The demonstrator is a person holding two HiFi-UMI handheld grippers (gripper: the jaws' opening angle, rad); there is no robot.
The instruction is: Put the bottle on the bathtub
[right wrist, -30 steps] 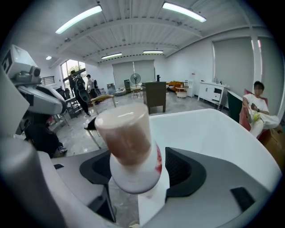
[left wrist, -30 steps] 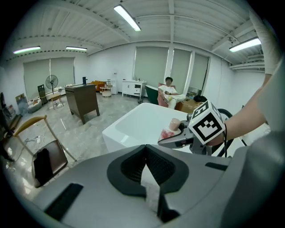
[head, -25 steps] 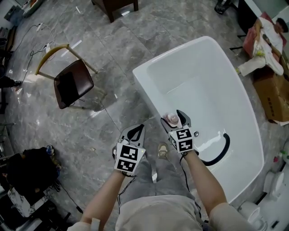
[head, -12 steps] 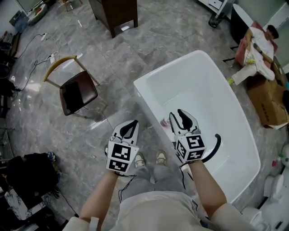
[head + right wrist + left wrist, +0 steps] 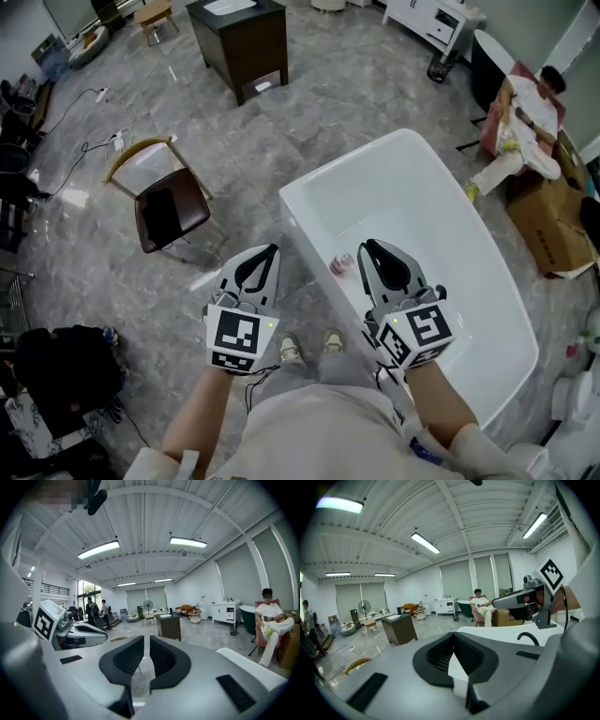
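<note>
Bottle [image 5: 342,264], small with a pink cap, is standing upright at the near left rim of the white bathtub [image 5: 427,211], right at the rim's inner edge, and neither gripper is touching it.

Nearest the camera, the person's forearms are reaching forward above grey trousers and two pale shoes [image 5: 291,350], which are resting on the marbled grey floor [image 5: 309,103]. The left gripper [image 5: 267,251] is hovering over the floor just beside the tub's outer wall. Its own view is showing the jaws meeting at their tips with nothing between them. The right gripper [image 5: 368,247] is hovering over the rim just to the right of the bottle, apart from it. Its jaws are sitting drawn in to a thin slit, and they too are gripping nothing.

Farther out on the left, well apart from the tub, a chair [image 5: 167,211] with a dark brown seat and a curved wooden frame is standing on the floor, and cables [image 5: 98,117] are trailing across the tiles beyond it. At the far end of the room a dark cabinet [image 5: 241,42] is standing. Past the tub's far right corner a person [image 5: 525,108] in a white top is sitting, with a cardboard box [image 5: 548,225] lying just beside them.
</note>
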